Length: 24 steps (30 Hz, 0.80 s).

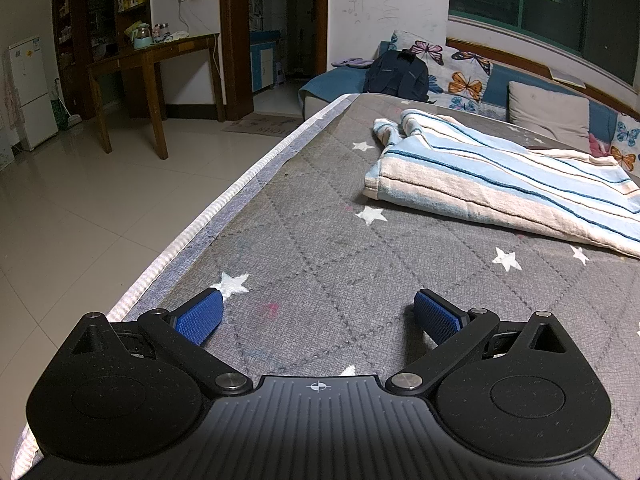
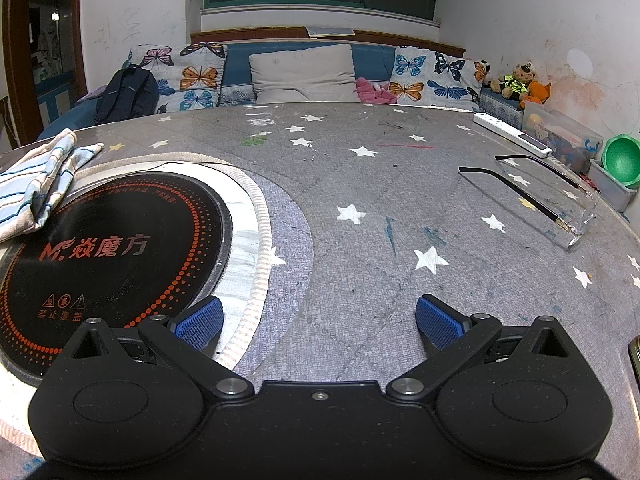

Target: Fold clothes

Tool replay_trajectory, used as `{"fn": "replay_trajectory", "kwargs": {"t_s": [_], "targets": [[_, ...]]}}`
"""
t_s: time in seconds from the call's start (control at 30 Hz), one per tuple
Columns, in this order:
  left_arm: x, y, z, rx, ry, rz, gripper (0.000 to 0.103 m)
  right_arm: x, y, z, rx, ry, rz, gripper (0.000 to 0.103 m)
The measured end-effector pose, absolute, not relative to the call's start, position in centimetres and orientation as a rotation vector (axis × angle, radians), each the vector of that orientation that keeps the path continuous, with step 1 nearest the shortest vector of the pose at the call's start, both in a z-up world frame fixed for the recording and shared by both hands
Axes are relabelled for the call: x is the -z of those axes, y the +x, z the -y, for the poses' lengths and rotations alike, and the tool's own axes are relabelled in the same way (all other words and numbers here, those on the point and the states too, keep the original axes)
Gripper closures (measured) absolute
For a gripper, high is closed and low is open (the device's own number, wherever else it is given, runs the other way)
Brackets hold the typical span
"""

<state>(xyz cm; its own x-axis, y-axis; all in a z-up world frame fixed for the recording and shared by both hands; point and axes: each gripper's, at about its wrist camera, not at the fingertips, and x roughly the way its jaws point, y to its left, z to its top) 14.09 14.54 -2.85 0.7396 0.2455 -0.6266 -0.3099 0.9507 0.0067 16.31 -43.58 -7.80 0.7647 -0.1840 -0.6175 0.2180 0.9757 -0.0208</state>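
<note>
At lower centre of the left wrist view, the left gripper hangs over a grey star-printed table cover, its blue pads spread wide with nothing between them. The striped cloth, in pale blue, cream and white bands, lies loosely folded at right of centre, well apart from the pads, its far corner bunched toward the upper middle. A dark jacket rests on the butterfly-print sofa at top centre; a wooden desk stands on the tiled floor at upper left.

At lower centre of the right wrist view, the right gripper is likewise spread and empty above the cover. The cloth sits at the left edge, overlapping the rim of a round black cooktop at lower left. A pair of glasses lies at right; a white power strip lies beyond it.
</note>
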Motion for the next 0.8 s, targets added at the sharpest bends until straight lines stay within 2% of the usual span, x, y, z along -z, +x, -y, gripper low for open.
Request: {"fn": "replay_trajectory", "kwargs": {"t_s": [0.8], "targets": [[2.83,14.09,-14.56,-0.305,-0.1,-0.673,0.0,8.02,16.77,43.86,0.218,0.053,-0.665,0.0]]}}
